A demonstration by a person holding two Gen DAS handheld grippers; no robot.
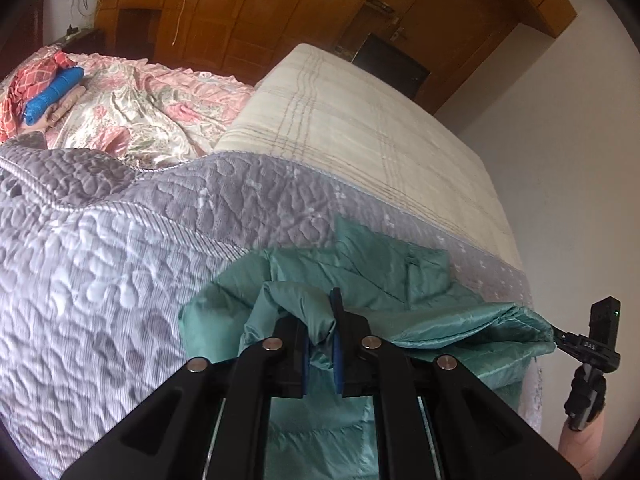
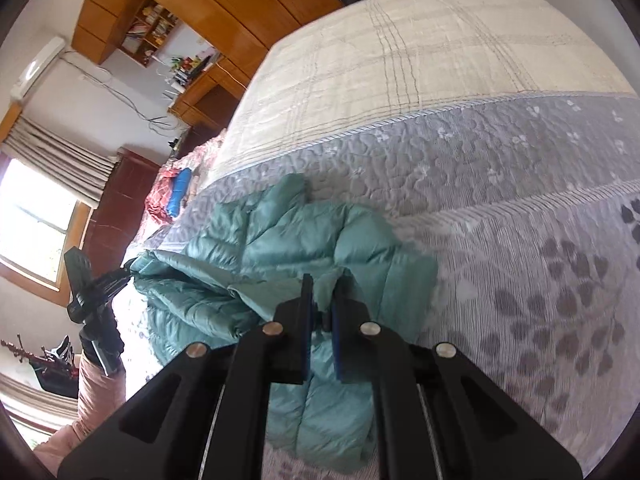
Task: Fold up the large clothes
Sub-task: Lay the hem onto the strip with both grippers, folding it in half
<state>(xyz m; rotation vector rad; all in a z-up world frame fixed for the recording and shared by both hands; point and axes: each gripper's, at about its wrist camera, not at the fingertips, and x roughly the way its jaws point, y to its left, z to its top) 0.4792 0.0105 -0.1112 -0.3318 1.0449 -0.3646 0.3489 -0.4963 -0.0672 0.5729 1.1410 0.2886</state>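
Observation:
A teal quilted puffer jacket (image 1: 384, 276) lies bunched on the grey quilted bedspread near the bed's edge; it also shows in the right wrist view (image 2: 260, 240). My left gripper (image 1: 320, 320) is shut on a fold of the jacket's edge and lifts it. My right gripper (image 2: 322, 304) is shut on another part of the jacket's edge. Each gripper shows in the other's view, the right one (image 1: 560, 338) at the far right and the left one (image 2: 124, 276) at the far left, both pinching the stretched teal fabric.
The grey bedspread (image 1: 120, 264) covers the near bed, with a cream plaid blanket (image 1: 360, 120) beyond. A pink floral quilt (image 1: 140, 112) and a blue roll (image 1: 52, 96) lie at the head. Wooden wardrobes (image 1: 260, 12) line the wall. A window (image 2: 36, 224) is left.

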